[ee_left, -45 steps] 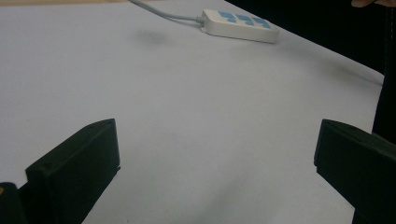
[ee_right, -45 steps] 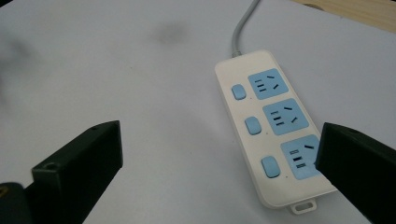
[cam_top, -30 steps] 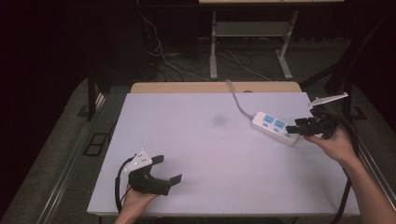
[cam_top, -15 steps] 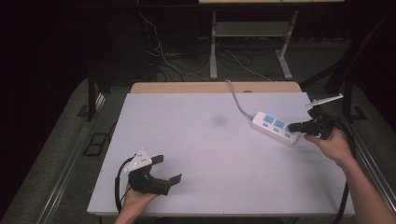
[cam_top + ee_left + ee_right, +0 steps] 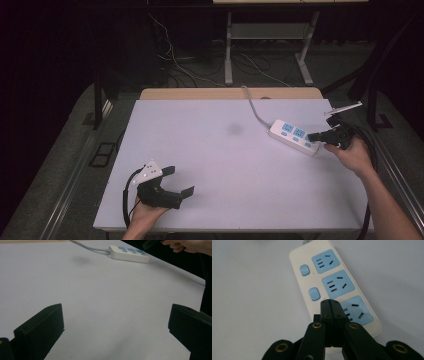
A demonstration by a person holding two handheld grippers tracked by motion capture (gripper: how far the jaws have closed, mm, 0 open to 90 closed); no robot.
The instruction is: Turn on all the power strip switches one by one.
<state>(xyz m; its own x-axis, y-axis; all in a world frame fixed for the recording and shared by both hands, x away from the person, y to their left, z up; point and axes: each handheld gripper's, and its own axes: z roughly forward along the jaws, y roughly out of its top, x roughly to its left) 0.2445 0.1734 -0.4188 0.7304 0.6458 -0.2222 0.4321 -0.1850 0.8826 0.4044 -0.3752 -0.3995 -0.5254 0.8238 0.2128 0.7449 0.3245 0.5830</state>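
A white power strip (image 5: 294, 136) with blue sockets and blue switches lies at the right of the white table (image 5: 225, 150). My right gripper (image 5: 312, 136) hovers over its near end. In the right gripper view its jaws (image 5: 330, 302) have just been closing and now meet with nothing between them, their tips above the strip (image 5: 332, 282) beside the nearest socket. Whether they touch the strip I cannot tell. My left gripper (image 5: 180, 181) rests at the table's front left, open and empty. In the left gripper view the strip (image 5: 128, 253) lies far off beyond that gripper (image 5: 116, 315).
The strip's grey cable (image 5: 252, 107) runs off the table's far edge, where a wooden board (image 5: 230, 93) borders it. Loose cables and metal table legs (image 5: 228, 55) stand on the dark floor behind. A black cable (image 5: 372, 150) trails by the right hand.
The right gripper's jaws went from apart to together, and the hand sank a little toward the strip's near end. The left gripper stayed put.
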